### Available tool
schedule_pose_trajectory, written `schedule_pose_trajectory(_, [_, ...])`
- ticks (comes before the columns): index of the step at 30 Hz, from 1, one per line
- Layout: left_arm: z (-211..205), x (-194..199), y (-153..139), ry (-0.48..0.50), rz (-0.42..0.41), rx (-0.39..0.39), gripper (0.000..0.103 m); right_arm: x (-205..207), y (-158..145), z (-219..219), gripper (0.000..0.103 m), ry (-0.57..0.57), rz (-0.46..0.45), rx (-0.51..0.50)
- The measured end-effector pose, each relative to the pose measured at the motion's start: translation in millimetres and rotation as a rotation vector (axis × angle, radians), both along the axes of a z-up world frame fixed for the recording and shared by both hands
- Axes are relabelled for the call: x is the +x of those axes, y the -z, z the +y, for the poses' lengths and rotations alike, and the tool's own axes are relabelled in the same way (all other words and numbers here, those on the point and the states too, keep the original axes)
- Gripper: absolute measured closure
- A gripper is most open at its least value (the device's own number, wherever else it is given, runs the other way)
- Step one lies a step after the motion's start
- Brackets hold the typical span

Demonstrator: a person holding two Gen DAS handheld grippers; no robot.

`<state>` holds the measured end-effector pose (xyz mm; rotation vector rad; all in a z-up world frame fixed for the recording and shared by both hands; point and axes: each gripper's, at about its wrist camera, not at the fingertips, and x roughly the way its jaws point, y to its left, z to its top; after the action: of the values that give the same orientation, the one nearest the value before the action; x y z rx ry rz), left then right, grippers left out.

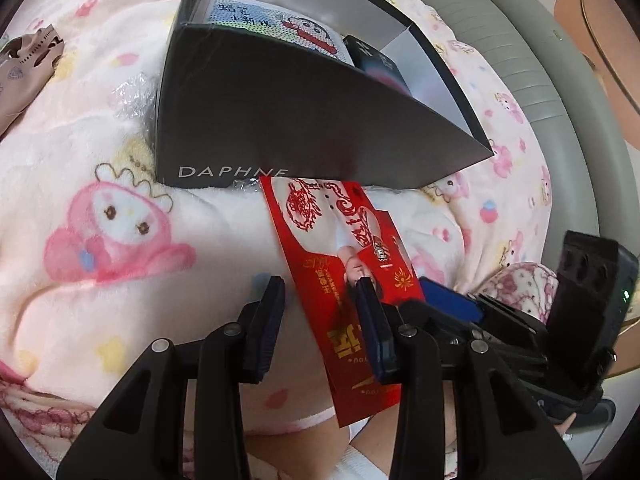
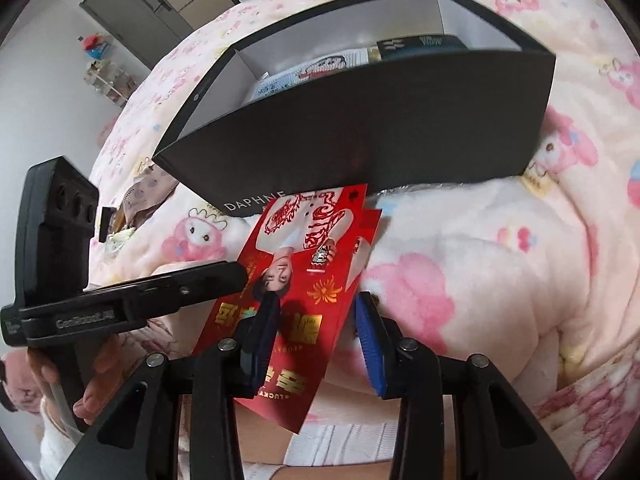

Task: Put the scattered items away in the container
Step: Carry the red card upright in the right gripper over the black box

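Left gripper (image 1: 320, 320) jaws standing half apart, right gripper (image 2: 316, 332) too; the flat red printed envelope (image 2: 296, 280) lying between both pairs, whether gripped — can't tell. Its long axis pointing away, far end touching the dark grey open cardboard box (image 2: 360, 140) w/ "DAPHNE" lettering.

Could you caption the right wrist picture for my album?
Red packets lie between the right gripper's fingers, before a black box.

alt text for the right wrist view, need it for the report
A red printed card packet lies on a pink cartoon-print blanket, its far end against a dark open box, with the right gripper straddling it, jaws apart. The left gripper reaches in from the left beside the packet.
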<state>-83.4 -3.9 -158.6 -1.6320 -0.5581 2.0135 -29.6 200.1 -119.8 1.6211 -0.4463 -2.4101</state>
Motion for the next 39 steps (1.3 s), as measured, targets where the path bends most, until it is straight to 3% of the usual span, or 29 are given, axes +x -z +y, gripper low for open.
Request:
schedule_pose_trajectory(5, [1, -4, 2, -0.014, -0.006, -0.004, 0.067, 13, -4, -11, 0.068, -0.073, -0.017, -0.036])
schedule_pose_trajectory(10, [5, -12, 14, -0.027, -0.056, -0.011, 0.066, -5, -3, 4, 0.068, 0.015, -0.013, -0.033])
schedule_pose_trajectory(15, [11, -9, 8, 0.014, -0.018, -0.013, 0.067, -32, 12, 6, 0.069, 0.018, -0.056, -0.099])
schedule_pose_trajectory(18, [8, 0, -5, 0.026, 0.039, 0.042, 0.075, -26, -3, 5, 0.07, 0.023, -0.002, -0.072])
schedule_pose_trajectory(22, [1, 10, -24, 0.044, 0.068, 0.168, 0.075, -10, -32, 10, 0.07, 0.032, 0.075, -0.058])
schedule_pose_trajectory(25, [3, 12, -43, 0.049, 0.114, 0.153, 0.077, 0, -55, 15, 0.071, 0.041, 0.131, -0.106])
schedule_pose_trajectory(31, [3, -2, -96, 0.049, 0.214, 0.191, 0.077, -9, -98, 24, 0.07, 0.022, 0.238, -0.077])
schedule_pose_trajectory(36, [17, -39, -123, 0.033, 0.27, 0.138, 0.077, -45, -104, 38, 0.071, 0.0, 0.24, -0.086])
schedule_pose_trajectory(39, [25, -65, -128, 0.02, 0.276, 0.124, 0.077, -69, -109, 41, 0.071, -0.024, 0.259, -0.029])
